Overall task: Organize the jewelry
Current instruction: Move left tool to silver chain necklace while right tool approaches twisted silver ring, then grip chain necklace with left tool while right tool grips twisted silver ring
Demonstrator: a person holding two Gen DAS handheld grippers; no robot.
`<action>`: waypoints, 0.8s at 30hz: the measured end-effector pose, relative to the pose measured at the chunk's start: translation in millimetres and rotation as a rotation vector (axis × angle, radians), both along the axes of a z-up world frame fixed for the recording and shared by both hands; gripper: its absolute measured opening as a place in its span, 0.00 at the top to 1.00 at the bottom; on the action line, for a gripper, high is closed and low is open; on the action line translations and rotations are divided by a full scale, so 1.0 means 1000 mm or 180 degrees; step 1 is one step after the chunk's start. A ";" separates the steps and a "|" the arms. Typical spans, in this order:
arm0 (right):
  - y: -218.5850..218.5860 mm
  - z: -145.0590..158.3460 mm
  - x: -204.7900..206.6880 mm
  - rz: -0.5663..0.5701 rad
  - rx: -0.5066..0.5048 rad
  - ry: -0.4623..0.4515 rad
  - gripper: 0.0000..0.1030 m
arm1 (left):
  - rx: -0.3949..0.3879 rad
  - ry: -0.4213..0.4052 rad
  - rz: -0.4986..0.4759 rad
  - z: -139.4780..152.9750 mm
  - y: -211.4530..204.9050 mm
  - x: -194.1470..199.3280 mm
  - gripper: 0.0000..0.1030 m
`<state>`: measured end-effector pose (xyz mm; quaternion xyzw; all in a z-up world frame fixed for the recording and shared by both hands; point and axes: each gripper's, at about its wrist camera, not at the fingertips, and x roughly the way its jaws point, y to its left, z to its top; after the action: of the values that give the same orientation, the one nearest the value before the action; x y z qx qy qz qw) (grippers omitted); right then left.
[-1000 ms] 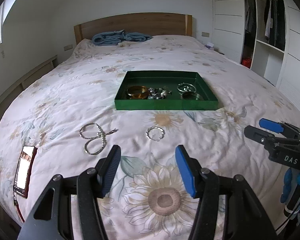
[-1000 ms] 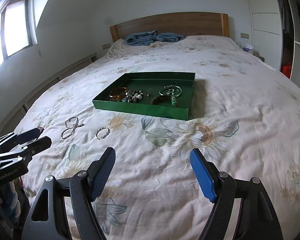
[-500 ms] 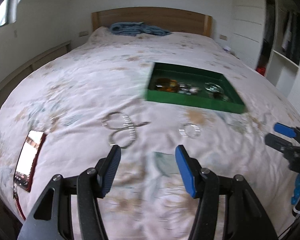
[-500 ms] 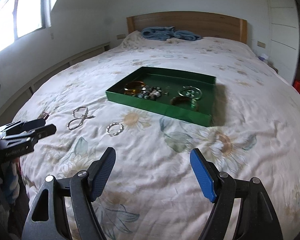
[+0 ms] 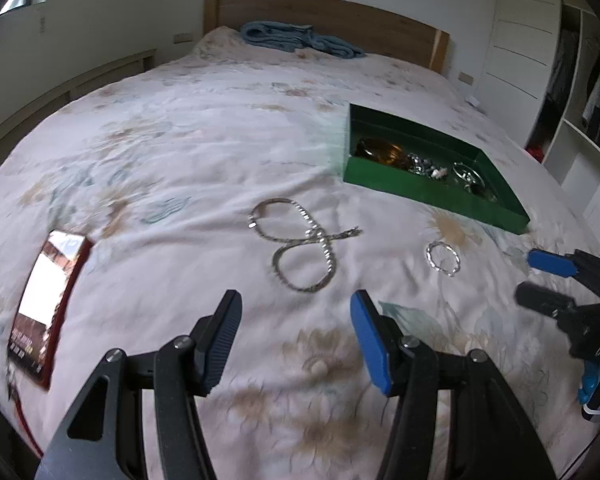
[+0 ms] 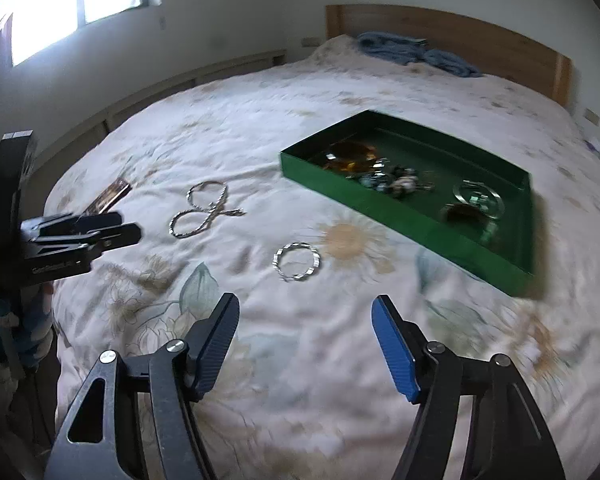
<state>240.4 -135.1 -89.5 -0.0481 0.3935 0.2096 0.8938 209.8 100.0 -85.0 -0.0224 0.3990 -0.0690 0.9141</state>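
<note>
- On the bed, in the left wrist view, the left gripper (image 5: 296,336) is about half open and holds nothing.
- A long silver chain (image 5: 300,240) lies loose on the flowery bedspread (image 5: 180,140), just ahead of it.
- A small silver ring bracelet (image 5: 443,258) lies between the chain and the green tray (image 5: 432,196), which already has jewelry in it.
- A phone (image 5: 44,300) rests far to the left.
- From the right wrist view, the right gripper (image 6: 304,340) is closing, with nothing between its jaws.
- The bracelet sits just ahead of it, close to the tray's near wall.
- The chain is floppy, so it may slip or dangle and catch on the tray wall.
- The soft cover may get pinched along with the thin bracelet.
</note>
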 end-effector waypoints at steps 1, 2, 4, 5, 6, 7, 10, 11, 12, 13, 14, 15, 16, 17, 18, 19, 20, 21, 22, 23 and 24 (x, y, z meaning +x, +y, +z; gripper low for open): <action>0.002 -0.002 0.003 0.0025 -0.0010 0.0013 0.36 | -0.0026 0.0030 -0.0019 -0.002 -0.001 0.007 0.47; 0.006 -0.005 0.007 0.0071 -0.0021 0.0040 0.37 | -0.0027 0.0042 -0.0021 -0.003 -0.002 0.012 0.47; 0.011 -0.009 0.013 0.0119 -0.0031 0.0073 0.38 | 0.0001 0.0081 -0.0032 -0.006 -0.005 0.024 0.47; 0.014 -0.012 0.017 0.0148 -0.0042 0.0092 0.38 | 0.0009 0.0103 -0.0049 -0.008 -0.007 0.030 0.47; 0.015 -0.014 0.020 0.0165 -0.0047 0.0105 0.38 | 0.0010 0.0124 -0.0074 -0.011 -0.008 0.035 0.47; 0.017 -0.016 0.022 0.0180 -0.0049 0.0116 0.38 | 0.0028 0.0153 -0.0092 -0.014 -0.010 0.041 0.47; 0.020 -0.021 0.030 0.0213 -0.0065 0.0146 0.38 | 0.0115 0.0227 -0.0066 -0.025 -0.013 0.056 0.47; 0.022 -0.023 0.033 0.0224 -0.0069 0.0155 0.38 | 0.0125 0.0245 -0.0065 -0.027 -0.014 0.059 0.47; 0.024 -0.025 0.036 0.0231 -0.0071 0.0163 0.38 | 0.0143 0.0266 -0.0060 -0.031 -0.015 0.063 0.47; 0.025 -0.027 0.039 0.0241 -0.0072 0.0173 0.39 | 0.0158 0.0279 -0.0057 -0.034 -0.015 0.066 0.47; 0.026 -0.028 0.043 0.0245 -0.0072 0.0179 0.39 | 0.0169 0.0288 -0.0058 -0.035 -0.015 0.068 0.47; 0.027 -0.029 0.046 0.0244 -0.0069 0.0185 0.39 | 0.0182 0.0291 -0.0067 -0.037 -0.016 0.070 0.47; 0.028 -0.031 0.049 0.0247 -0.0063 0.0194 0.39 | 0.0195 0.0290 -0.0077 -0.038 -0.017 0.071 0.47; 0.030 -0.032 0.053 0.0249 -0.0062 0.0202 0.40 | 0.0210 0.0293 -0.0091 -0.040 -0.018 0.073 0.47; 0.031 -0.034 0.056 0.0251 -0.0067 0.0211 0.41 | 0.0223 0.0296 -0.0100 -0.041 -0.020 0.074 0.47; 0.032 -0.035 0.059 0.0253 -0.0071 0.0220 0.42 | 0.0235 0.0296 -0.0113 -0.042 -0.021 0.074 0.47; 0.034 -0.037 0.063 0.0248 -0.0083 0.0237 0.43 | 0.0246 0.0297 -0.0124 -0.043 -0.022 0.075 0.47; 0.035 -0.039 0.066 0.0242 -0.0095 0.0250 0.43 | 0.0265 0.0298 -0.0139 -0.044 -0.024 0.076 0.47; 0.036 -0.041 0.069 0.0238 -0.0102 0.0264 0.44 | 0.0271 0.0303 -0.0147 -0.046 -0.025 0.076 0.47; 0.037 -0.043 0.071 0.0235 -0.0107 0.0280 0.44 | 0.0257 0.0314 -0.0153 -0.048 -0.025 0.077 0.48; 0.037 -0.045 0.073 0.0233 -0.0116 0.0295 0.44 | 0.0234 0.0318 -0.0158 -0.049 -0.024 0.078 0.48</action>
<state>313.7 -97.6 -134.7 -0.0690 0.4362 0.2369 0.8654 288.2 76.2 -133.6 0.0177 0.4469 -0.0758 0.8912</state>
